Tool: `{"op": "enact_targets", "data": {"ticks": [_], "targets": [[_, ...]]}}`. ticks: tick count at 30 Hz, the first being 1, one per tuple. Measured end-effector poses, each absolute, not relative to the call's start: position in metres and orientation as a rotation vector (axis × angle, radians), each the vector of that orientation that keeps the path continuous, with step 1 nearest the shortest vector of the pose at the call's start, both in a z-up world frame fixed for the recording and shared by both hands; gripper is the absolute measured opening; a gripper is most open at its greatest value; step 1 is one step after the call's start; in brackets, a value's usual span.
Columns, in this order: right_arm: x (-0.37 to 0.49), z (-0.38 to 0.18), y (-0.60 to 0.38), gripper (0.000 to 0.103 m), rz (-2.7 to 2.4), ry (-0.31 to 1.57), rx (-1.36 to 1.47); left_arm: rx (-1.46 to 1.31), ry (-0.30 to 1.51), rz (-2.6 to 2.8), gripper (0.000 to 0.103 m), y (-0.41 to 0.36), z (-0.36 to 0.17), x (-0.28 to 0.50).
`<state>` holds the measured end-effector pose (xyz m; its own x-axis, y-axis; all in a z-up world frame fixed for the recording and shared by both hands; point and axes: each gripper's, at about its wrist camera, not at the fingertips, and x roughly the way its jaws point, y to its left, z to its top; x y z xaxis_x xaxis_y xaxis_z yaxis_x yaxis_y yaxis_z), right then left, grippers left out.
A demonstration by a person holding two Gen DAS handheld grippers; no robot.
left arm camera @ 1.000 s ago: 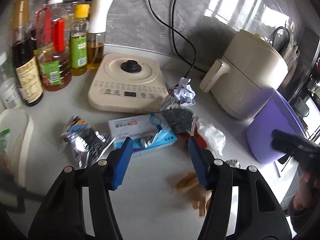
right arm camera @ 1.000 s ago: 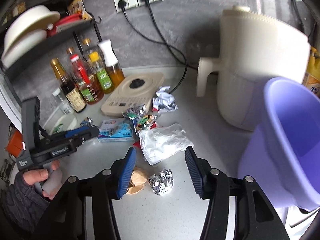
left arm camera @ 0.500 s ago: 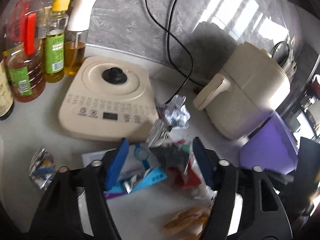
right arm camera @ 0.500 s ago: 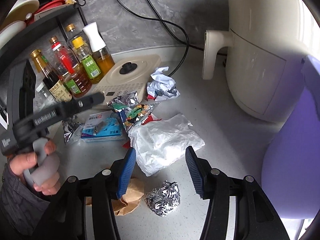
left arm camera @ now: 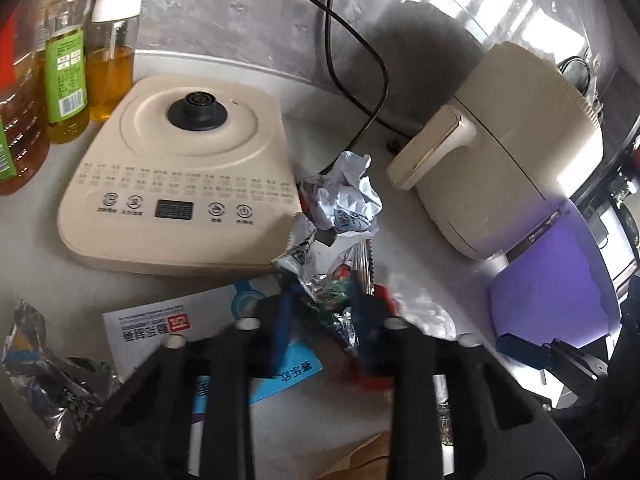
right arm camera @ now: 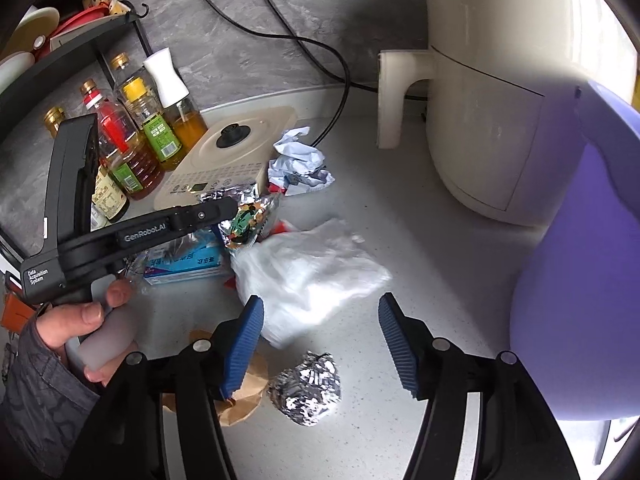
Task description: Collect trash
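Where wrappers (left arm camera: 332,280) crowd, left gripper (left arm camera: 322,312) closes in.

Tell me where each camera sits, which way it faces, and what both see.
Left wrist: rides the left gripper, looking along its fingers at the snack wrapper beside the cooker base.
Right wrist: rides the right gripper, open above the foil ball; the left hand shows.
Shared: cooker base, crumpled paper, air fryer, purple bin.
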<state>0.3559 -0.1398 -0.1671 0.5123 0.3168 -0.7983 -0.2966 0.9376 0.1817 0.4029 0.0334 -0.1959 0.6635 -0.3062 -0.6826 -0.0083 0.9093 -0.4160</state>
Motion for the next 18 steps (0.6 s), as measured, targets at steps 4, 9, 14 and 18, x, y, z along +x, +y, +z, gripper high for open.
{"op": "enact_targets", "data": {"ticks": [4, 9, 14, 18], "targets": [[0.357, -0.165, -0.124, 0.06, 0.41, 0.96, -0.004, -0.418, 0.789, -0.161, 0.011, 0.044, -0.183, 0.39], [0.363, -0.168, -0.101, 0.071, 0.442, 0.959, -0.068, -0.413, 0.742, -0.118, 0.011, 0.063, -0.169, 0.369], [0.373, -0.173, -0.086, 0.073, 0.443, 0.947, -0.138, -0.417, 0.734, -0.086, 0.011, 0.068, -0.165, 0.348], [0.383, -0.177, -0.081, 0.031, 0.448, 0.97, -0.142, -0.434, 0.748, -0.076, 0.011, 0.071, -0.167, 0.336]]}}
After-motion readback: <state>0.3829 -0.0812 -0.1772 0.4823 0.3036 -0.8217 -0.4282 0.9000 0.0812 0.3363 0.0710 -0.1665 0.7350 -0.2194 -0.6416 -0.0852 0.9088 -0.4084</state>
